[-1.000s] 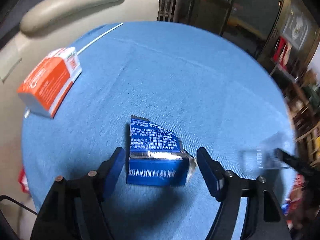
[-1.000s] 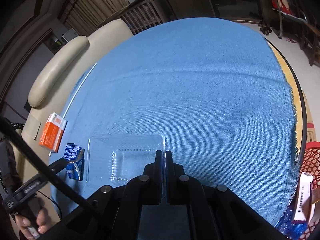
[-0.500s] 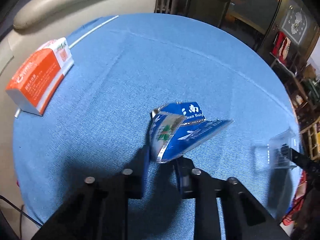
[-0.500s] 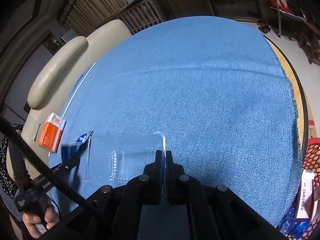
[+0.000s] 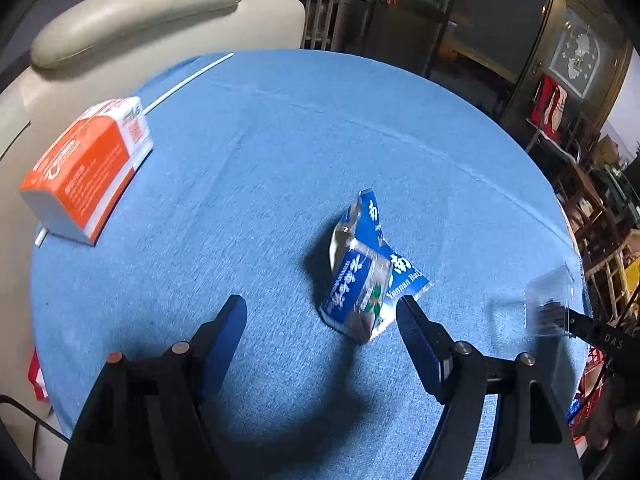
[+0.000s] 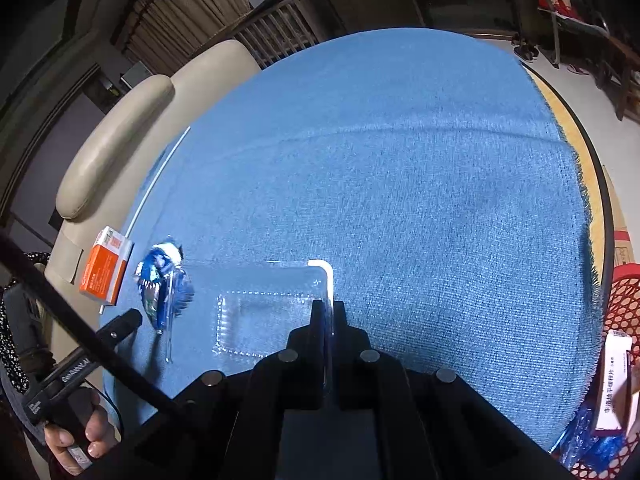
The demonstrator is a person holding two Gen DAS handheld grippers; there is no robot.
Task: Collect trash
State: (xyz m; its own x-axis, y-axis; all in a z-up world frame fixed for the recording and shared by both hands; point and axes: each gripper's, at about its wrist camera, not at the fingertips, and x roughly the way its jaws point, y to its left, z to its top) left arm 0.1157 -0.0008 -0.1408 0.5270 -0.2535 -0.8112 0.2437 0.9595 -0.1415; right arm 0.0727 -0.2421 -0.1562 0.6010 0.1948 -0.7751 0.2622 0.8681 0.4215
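Observation:
A crumpled blue foil wrapper (image 5: 360,280) lies on the blue tablecloth (image 5: 280,140), leaning against the inside of my left gripper's right finger. My left gripper (image 5: 320,306) has its jaws opening wide, with the wrapper between them but not pressed. An orange and white box (image 5: 86,172) rests at the cloth's left edge. My right gripper (image 6: 325,308) is shut on the rim of a clear plastic tray (image 6: 264,312), held just over the cloth. The right wrist view also shows the wrapper (image 6: 160,276) and the box (image 6: 105,272) to the left of the tray.
A beige padded chair (image 5: 140,8) stands behind the table's left side. A thin white stick (image 5: 188,80) lies along the cloth's far left edge. A red mesh basket (image 6: 624,292) holding a white box (image 6: 614,384) sits beyond the table's right edge.
My left jaws closed on the wrapper, crumpling and lifting it, and now stand wide apart again; the wrapper lies crumpled by the right finger. The right gripper and tray kept still.

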